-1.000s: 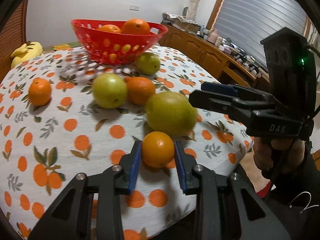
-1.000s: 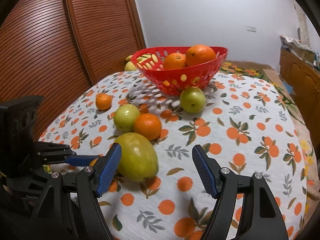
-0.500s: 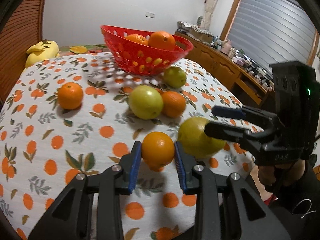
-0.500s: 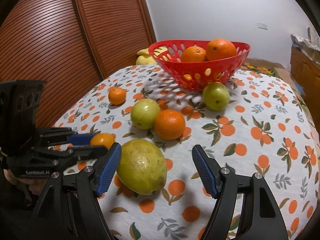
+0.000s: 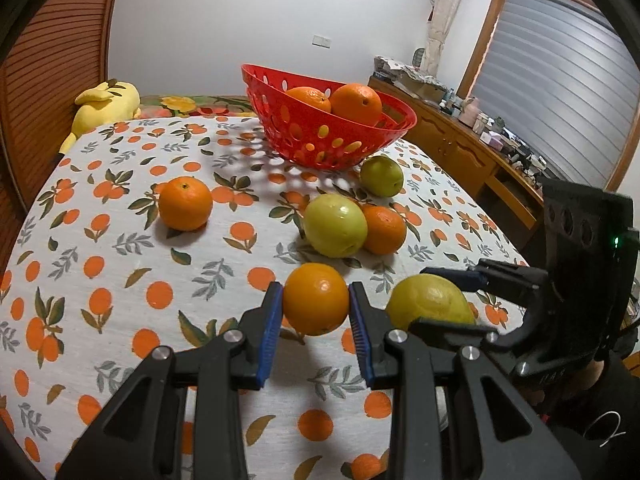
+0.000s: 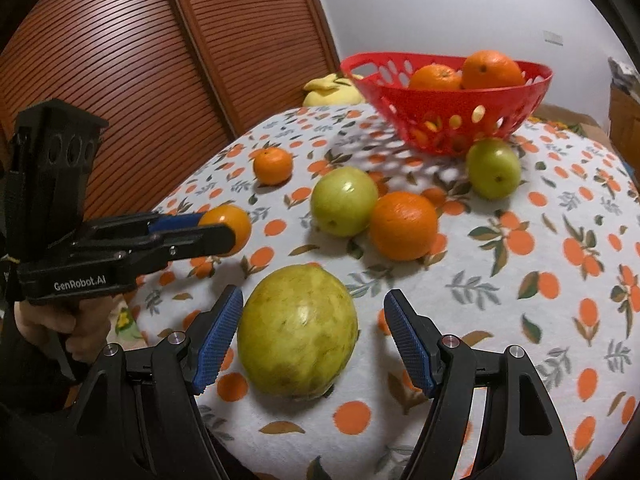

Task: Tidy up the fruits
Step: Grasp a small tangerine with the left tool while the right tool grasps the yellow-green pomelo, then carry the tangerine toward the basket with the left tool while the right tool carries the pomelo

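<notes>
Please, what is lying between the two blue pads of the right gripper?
In the right wrist view, a big yellow-green fruit lies on the tablecloth between the pads of the right gripper. A gap shows by the right-hand pad, so it is not gripped.

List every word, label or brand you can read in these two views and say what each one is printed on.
"GenRobot.AI": white lettering on the side of the left tool, seen from the right wrist view.
White lettering on the side of the right tool, seen from the left wrist view: too dark and cut off to read.
Items on the wooden sideboard: too small to read.
No other text; the tablecloth and red basket carry none.
</notes>
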